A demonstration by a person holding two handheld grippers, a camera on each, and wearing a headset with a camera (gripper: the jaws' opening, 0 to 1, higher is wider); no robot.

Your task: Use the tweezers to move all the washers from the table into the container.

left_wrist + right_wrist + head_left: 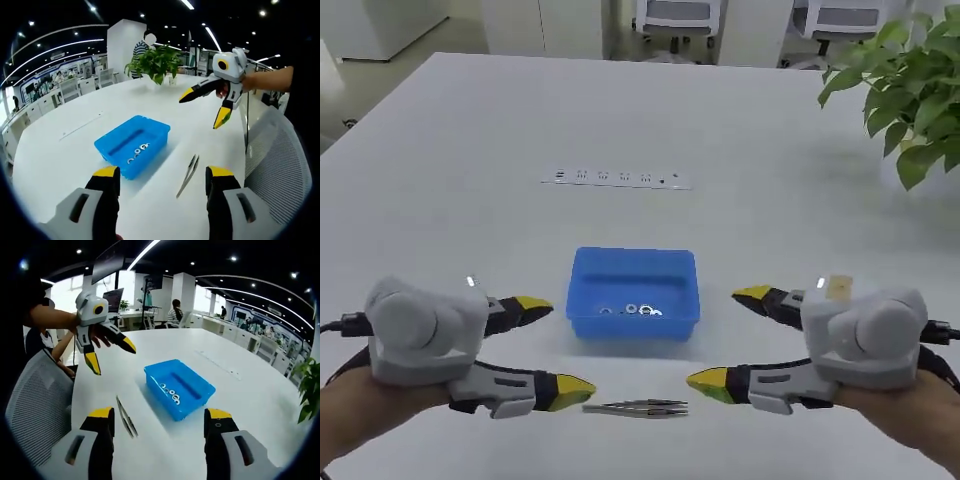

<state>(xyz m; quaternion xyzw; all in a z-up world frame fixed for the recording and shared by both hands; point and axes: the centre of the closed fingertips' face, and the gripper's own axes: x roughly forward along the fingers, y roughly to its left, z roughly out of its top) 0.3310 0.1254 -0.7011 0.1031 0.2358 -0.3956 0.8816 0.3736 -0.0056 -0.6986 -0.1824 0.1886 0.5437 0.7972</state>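
Judging from how things lie, the job looks finished or very close to it. Several washers (632,311) sit in a small cluster on the floor of the blue container (635,258), toward its near wall, and the white table (620,120) around it looks bare of washers. A washer is small and pale enough against this surface that one could escape notice, especially far from the container, so that is a judgement and not a certainty.

The tweezers (638,407) lie flat on the table just in front of the container, tips together or nearly so. They run crosswise to the person, between the two grippers, and neither gripper touches them.

The left gripper (568,347) hovers to the left of the container with its jaws spread wide and nothing between them. The right gripper (713,336) mirrors it on the right, jaws likewise wide apart and empty. Each gripper view shows the broad gap between its own yellow-tipped jaws, with the container and tweezers seen through it.

How many washers there were to move cannot be told from the pictures, so what seems left is at most a look over the table for strays
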